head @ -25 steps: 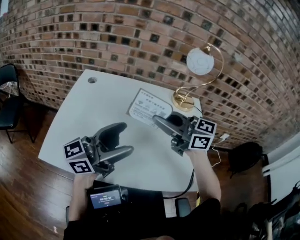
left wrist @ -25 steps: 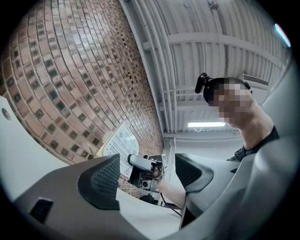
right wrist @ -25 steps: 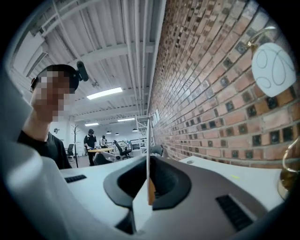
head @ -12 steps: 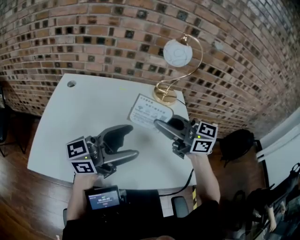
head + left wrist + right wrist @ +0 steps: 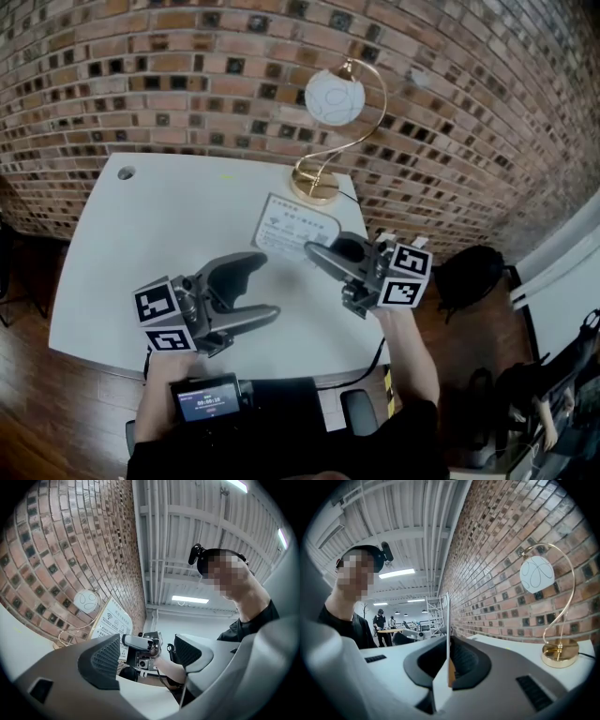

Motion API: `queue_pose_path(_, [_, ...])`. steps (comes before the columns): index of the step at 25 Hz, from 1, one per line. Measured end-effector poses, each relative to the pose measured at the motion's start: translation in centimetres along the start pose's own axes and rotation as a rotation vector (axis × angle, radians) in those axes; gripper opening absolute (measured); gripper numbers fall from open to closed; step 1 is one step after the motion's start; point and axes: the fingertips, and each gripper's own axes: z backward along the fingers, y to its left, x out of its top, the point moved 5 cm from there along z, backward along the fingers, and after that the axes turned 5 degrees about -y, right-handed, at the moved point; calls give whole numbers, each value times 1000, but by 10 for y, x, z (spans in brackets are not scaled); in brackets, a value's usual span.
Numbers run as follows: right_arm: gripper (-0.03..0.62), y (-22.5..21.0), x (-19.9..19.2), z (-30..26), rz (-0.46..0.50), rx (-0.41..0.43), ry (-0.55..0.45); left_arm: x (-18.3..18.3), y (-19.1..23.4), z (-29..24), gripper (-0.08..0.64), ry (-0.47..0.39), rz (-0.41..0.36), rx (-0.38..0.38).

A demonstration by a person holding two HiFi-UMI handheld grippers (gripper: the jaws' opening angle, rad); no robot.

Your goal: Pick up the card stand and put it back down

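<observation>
1. a small round hole (image 5: 125, 172) sits near the far left corner of the white worktop (image 5: 159, 234).
2. the left claw (image 5: 265, 286) hangs over the near part of the worktop, left of centre. its jaws are spread wide, nothing is between the pads, and it touches nothing.
3. the card stand (image 5: 295, 223), a white printed sheet, is over the far right part of the worktop, just in front of the lamp's base.
4. the right claw (image 5: 314, 251) reaches in from the near right edge. its jaws are closed tight on the card stand's near edge, and the right gripper view shows the sheet edge-on, upright between the pads. i cannot tell whether the stand's foot touches the worktop.
5. a lamp (image 5: 323, 141) with a curved gold stem and a white globe stands at the far right corner, close to the brick wall (image 5: 187, 75).
</observation>
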Motion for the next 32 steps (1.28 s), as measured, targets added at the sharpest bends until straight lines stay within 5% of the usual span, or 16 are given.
queue_pose_path(16, [29,-28,-7,-6,-35,-8,-20,8,12,9,362,19,-40,47])
queue_pose_path(32, [29,-118,-7,-61,-59,-19,-8,31,57,28,362,124,-46,79])
